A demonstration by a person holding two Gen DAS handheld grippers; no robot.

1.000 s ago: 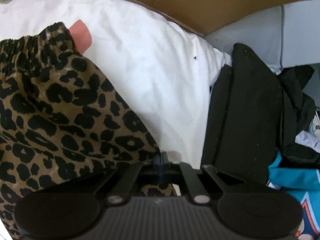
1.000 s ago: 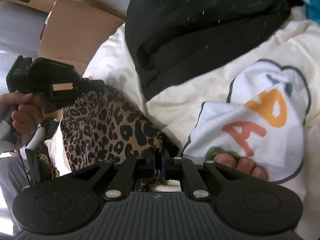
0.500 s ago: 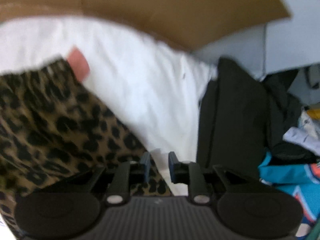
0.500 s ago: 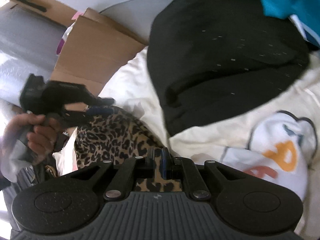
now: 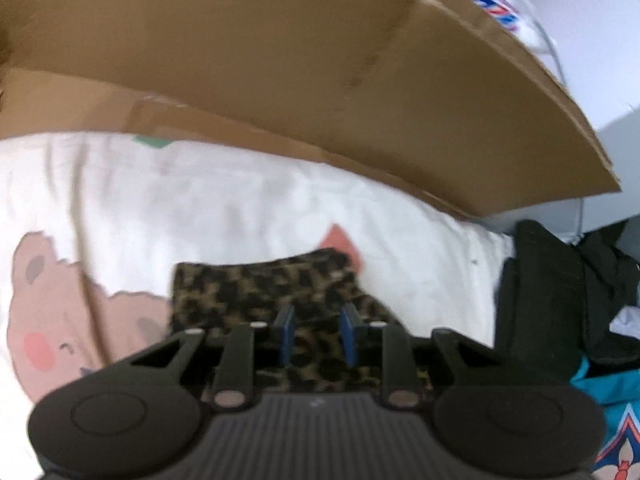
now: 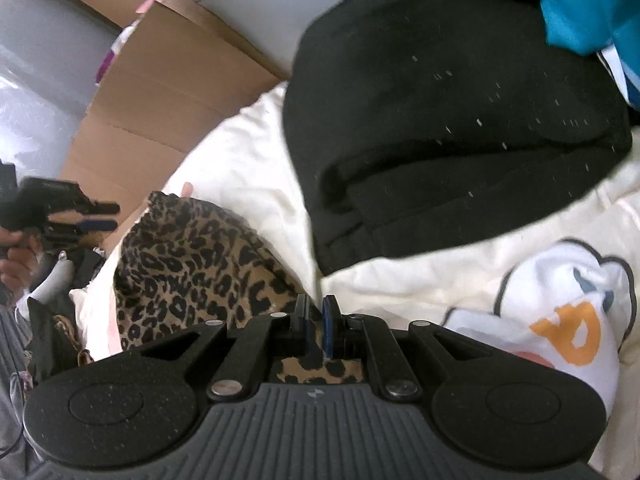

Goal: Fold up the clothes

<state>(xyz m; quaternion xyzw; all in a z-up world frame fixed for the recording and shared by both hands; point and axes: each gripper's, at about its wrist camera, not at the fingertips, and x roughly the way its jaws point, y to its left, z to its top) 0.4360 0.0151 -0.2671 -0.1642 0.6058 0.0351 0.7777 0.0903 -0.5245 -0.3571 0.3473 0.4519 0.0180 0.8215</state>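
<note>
Leopard-print garment (image 6: pixel 192 264): lies bunched on cream bedding (image 6: pixel 248 160); in left wrist view (image 5: pixel 264 292) its far edge runs flat across, blurred; near part runs under both grippers
Left gripper (image 5: pixel 316 336): blue pads spread apart, leopard cloth showing in the gap behind them; no cloth pinched that I can see; in right wrist view (image 6: pixel 100 216) it sits at far left, clear of the garment, fingers parted, held by a hand (image 6: pixel 16 264)
Right gripper (image 6: pixel 316 320): fingers nearly together with a narrow gap; leopard fabric visible below and between them; cannot tell if it actually grips the cloth
Bedding print: pink bear face (image 5: pixel 52 320) at left in left wrist view; white patch with orange letter (image 6: pixel 576 328) at right in right wrist view
Black garment (image 6: pixel 452 120): folded pile, far right of the leopard piece, resting on the bedding; also at right edge in left wrist view (image 5: pixel 536 292)
Teal garment (image 6: pixel 588 4): far right corner, beyond the black pile
Cardboard box (image 5: pixel 280 60): open flap along far edge of bedding; at far left in right wrist view (image 6: pixel 160 92)
</note>
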